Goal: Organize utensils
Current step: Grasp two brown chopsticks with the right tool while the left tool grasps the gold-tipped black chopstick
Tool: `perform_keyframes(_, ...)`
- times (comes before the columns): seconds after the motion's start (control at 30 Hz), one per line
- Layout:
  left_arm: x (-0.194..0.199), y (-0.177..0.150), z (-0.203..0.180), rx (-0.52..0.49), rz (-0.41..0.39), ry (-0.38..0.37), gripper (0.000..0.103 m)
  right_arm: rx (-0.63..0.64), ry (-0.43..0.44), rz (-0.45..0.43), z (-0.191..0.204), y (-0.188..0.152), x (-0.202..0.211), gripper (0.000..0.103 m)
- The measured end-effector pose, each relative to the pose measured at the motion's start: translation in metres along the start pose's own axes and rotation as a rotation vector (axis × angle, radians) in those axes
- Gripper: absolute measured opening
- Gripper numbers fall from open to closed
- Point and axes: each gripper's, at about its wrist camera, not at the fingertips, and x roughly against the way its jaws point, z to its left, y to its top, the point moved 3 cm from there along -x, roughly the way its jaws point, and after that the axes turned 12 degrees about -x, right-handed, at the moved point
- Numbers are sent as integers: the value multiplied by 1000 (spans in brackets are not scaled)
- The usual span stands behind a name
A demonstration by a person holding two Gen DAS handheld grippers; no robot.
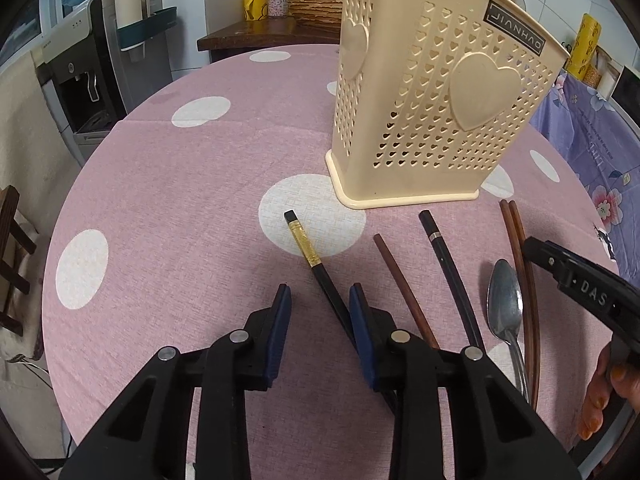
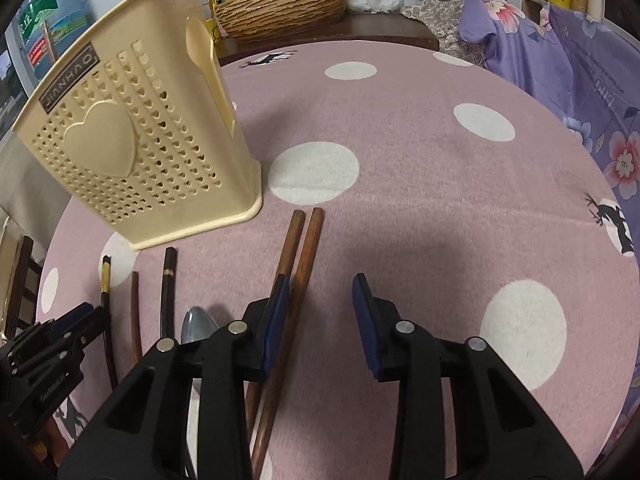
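A cream perforated utensil holder (image 1: 420,120) (image 2: 132,148) stands upright on the pink dotted tablecloth (image 1: 180,200). In front of it lie a black chopstick with a gold band (image 1: 306,244), a thin brown chopstick (image 1: 400,280), a black chopstick with a silver ring (image 1: 444,256), a metal spoon (image 1: 505,300) and a pair of brown chopsticks (image 2: 308,248). My left gripper (image 1: 320,304) is open over the gold-banded chopstick, which runs close to its right pad. My right gripper (image 2: 320,292) is open too. One brown chopstick lies between its fingers beside the left pad, the other under that finger.
A woven basket (image 2: 280,4) and bottles sit on a dark side table behind. A water dispenser (image 1: 80,80) stands at the left, purple floral fabric (image 2: 560,60) at the right. A hand (image 1: 600,392) holds the right gripper's black body (image 1: 580,284) over the spoon area.
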Motion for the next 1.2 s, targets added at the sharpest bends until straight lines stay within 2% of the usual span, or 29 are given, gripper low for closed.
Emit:
perform_keyframes(0.3,-2,5,-5,-1,7,7,30,7,-72,1,12,16,-15,27)
perform_keyframes(0.53,-5,10,-11,-2,15,3,19,5,-129,-8,18,22,-22,20)
perform_keyframes(0.67,-7,13,-16,-11,21,2,14,0,-141,-21,17,24,-24,12)
perform_keyframes(0.97,-11,19,-17,-4,26,-6,11,-9,-105,-22,12,29,-26,10)
perform_keyframes(1.2,-9,17,-16,28,15,-34,10,-47,-28,-35,7,30,-22,9)
